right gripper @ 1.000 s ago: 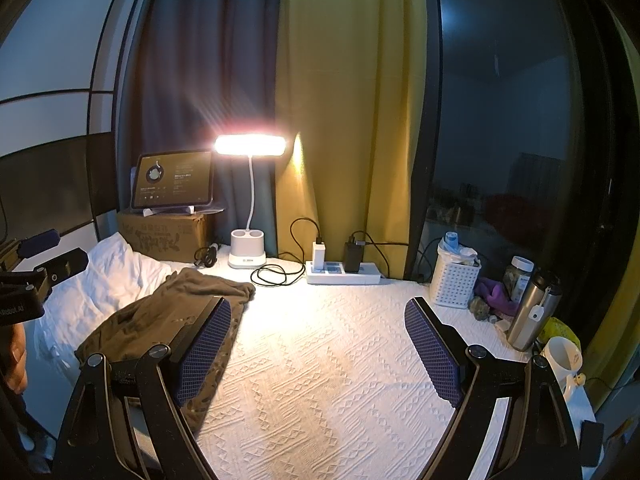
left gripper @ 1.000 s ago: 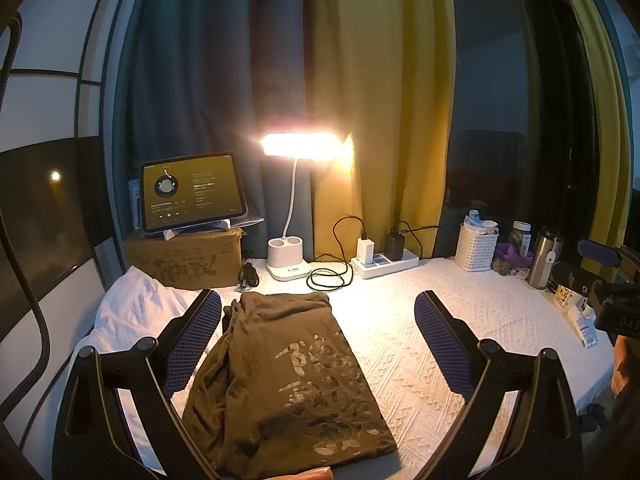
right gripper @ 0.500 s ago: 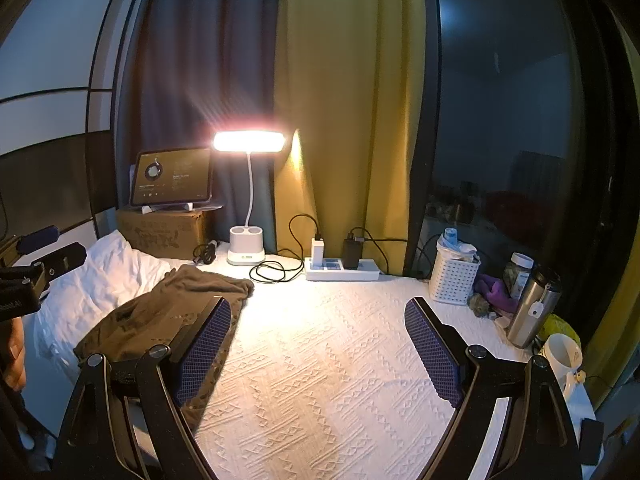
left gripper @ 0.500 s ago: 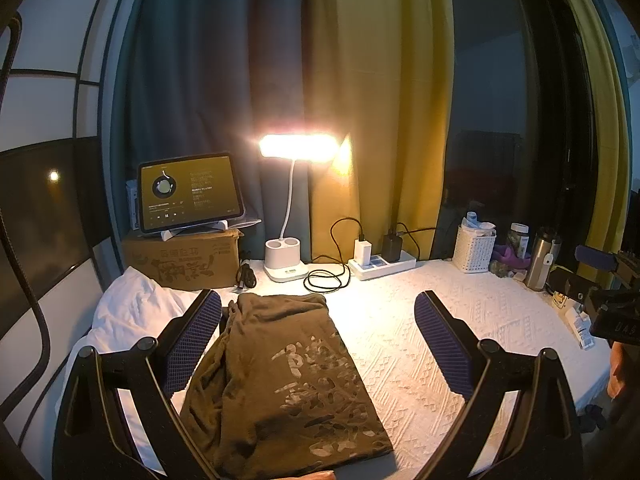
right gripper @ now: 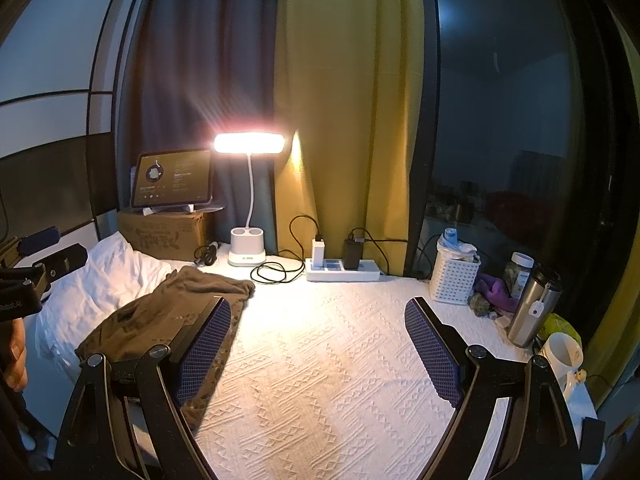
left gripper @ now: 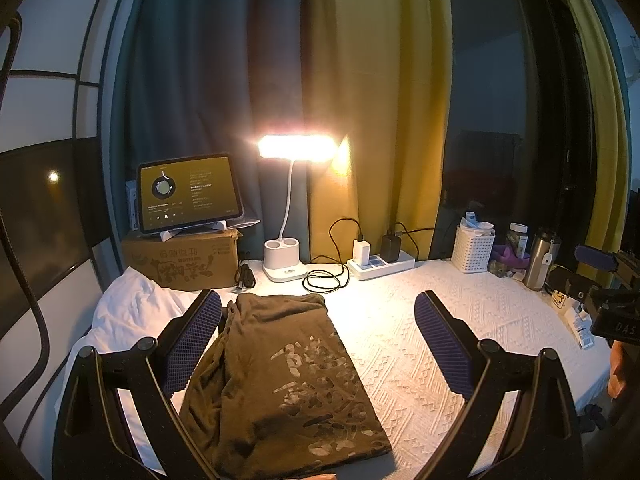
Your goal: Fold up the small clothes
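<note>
Forward of the left gripper (left gripper: 318, 340), whose jaws are held wide apart on nothing, the folded olive garment (left gripper: 280, 380) is seen lying flat on the white textured bedspread (left gripper: 460, 320), between a pillow (left gripper: 132, 312) and bare cover. Behind it, a lit desk lamp (left gripper: 296, 148), tablet (left gripper: 188, 192) and power strip (left gripper: 380, 266) are ranged along the curtains (left gripper: 380, 100). Forward of the right gripper (right gripper: 318, 352), likewise spread and empty, the garment is seen at left, partly masked by the left finger; a basket (right gripper: 454, 276) and steel flask (right gripper: 532, 308) are placed at right.
</note>
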The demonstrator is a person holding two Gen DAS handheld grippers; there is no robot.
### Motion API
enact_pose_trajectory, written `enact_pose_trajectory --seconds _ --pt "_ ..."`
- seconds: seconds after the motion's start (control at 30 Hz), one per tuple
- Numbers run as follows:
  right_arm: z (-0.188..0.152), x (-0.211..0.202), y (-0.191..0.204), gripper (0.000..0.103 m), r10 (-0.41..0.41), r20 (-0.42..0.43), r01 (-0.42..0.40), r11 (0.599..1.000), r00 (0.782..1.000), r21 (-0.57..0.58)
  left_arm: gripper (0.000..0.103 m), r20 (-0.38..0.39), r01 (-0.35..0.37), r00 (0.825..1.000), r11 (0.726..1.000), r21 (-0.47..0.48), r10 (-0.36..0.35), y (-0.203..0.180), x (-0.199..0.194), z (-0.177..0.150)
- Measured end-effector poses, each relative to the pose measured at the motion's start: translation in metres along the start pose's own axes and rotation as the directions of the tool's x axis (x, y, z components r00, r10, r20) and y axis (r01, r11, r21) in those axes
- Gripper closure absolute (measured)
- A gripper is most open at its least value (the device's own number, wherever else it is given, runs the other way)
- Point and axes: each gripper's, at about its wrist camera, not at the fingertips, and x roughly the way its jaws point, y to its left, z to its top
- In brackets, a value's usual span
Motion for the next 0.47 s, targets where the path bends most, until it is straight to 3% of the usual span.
enact_pose_trajectory --seconds 0.47 --pt "-0.0008 0.0009 -0.0021 0.013 0.001 -0.008 -0.001 1.000 1.000 -0.002 0.006 0.016 0.022 1.000 1.000 0.016 -0.022 -0.0035 0.0005 0.0014"
